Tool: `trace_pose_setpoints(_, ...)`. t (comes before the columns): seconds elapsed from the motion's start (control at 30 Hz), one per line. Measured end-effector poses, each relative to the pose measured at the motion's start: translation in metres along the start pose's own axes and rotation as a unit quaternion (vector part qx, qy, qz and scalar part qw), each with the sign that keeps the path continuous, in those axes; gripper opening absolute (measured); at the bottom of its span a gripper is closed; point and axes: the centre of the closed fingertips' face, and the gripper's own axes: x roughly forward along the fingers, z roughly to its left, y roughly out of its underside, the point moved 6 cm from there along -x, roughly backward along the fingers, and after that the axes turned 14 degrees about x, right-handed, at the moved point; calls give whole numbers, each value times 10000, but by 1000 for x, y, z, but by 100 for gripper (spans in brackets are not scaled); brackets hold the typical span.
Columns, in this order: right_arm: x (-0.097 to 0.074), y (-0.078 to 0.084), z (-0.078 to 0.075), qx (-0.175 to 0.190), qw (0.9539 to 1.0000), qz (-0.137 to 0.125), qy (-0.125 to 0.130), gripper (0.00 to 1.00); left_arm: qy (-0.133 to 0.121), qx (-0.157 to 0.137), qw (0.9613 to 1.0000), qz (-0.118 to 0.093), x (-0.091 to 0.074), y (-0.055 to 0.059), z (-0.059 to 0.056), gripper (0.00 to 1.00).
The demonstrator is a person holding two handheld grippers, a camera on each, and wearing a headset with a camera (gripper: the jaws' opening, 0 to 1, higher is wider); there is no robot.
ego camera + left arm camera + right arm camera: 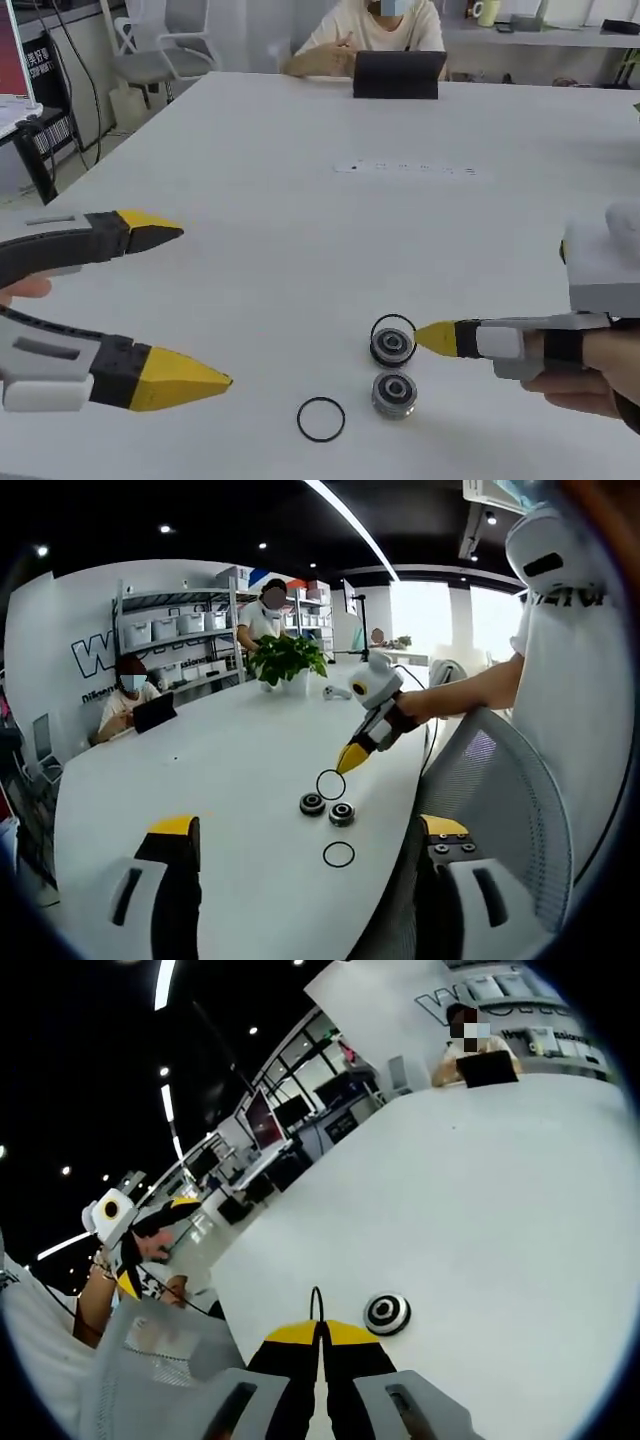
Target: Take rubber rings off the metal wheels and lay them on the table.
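The right gripper (432, 338) has its jaws pinched shut on a rubber ring (393, 317), just above the far wheel (392, 346); the left gripper (205, 306) hovers with jaws wide apart. The thin ring could slip from that tip grip (only an edge is caught) and land on a wheel. Two wheels, counting the near wheel (395, 393), and two rings: the second ring (300, 418) lies on the table (300, 200)

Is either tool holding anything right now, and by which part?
The right tool pinches a ring by its rim. The left tool is open and holds nothing.
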Motion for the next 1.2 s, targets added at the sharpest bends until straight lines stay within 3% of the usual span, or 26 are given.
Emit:
trace_pose_setpoints(0.3,0,-4,7,46,9998,-117,-138,0,-230,-393,9990,43,-6,21,-10,93)
trace_pose_setpoints(0.57,-3,-11,19,107,9979,-391,-509,0,-355,-755,9964,139,-7,39,-23,96)
trace_pose_setpoints(0.83,0,-12,28,84,9964,-444,-724,0,-500,-966,9940,138,-5,44,-26,99)
trace_pose_setpoints(1.2,12,-1,37,-32,9972,-126,-741,0,-375,-1119,9929,121,0,46,-31,98)
